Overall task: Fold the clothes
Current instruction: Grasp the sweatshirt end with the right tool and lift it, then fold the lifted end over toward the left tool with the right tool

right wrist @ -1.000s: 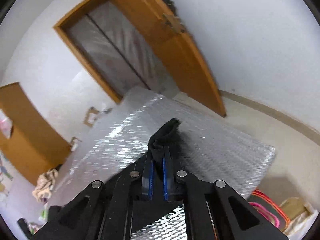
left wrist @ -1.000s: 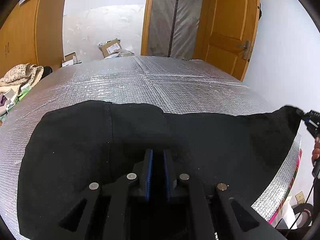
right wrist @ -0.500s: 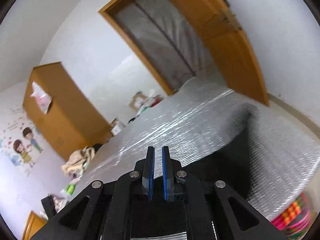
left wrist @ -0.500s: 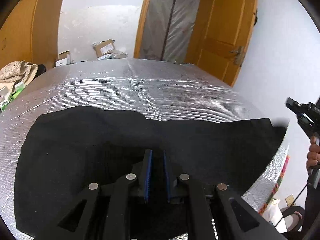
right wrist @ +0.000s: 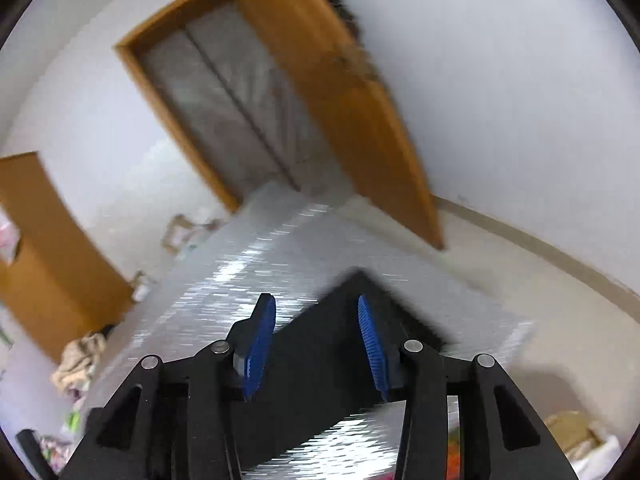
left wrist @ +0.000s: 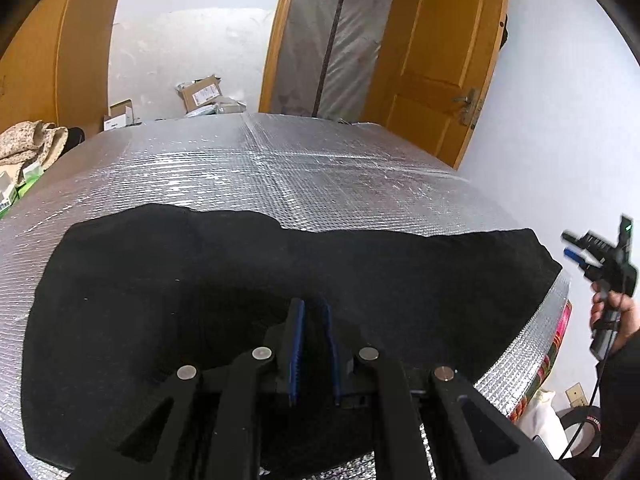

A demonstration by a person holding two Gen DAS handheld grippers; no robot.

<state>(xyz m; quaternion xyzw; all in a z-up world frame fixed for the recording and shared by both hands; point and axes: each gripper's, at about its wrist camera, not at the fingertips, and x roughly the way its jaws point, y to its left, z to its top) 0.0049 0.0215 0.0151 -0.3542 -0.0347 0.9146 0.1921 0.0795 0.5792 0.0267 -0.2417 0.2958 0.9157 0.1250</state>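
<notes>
A black garment lies spread across the near half of a table covered in silver foil. My left gripper sits low at the garment's near edge, its blue pads close together with dark cloth pinched between them. My right gripper hovers above the garment's right end. Its jaws are opening and nothing is between the pads. In the left wrist view the right gripper appears off the table's right edge, held by a hand.
A wooden door stands open behind the table beside a plastic-covered doorway. Cardboard boxes lie on the floor at the back. A heap of cloth is at the far left. A tape roll lies on the floor right.
My right gripper let go of the garment's corner and its jaws spread wide. That corner dropped and now lies flat at the table's right end. The left gripper kept its hold.
</notes>
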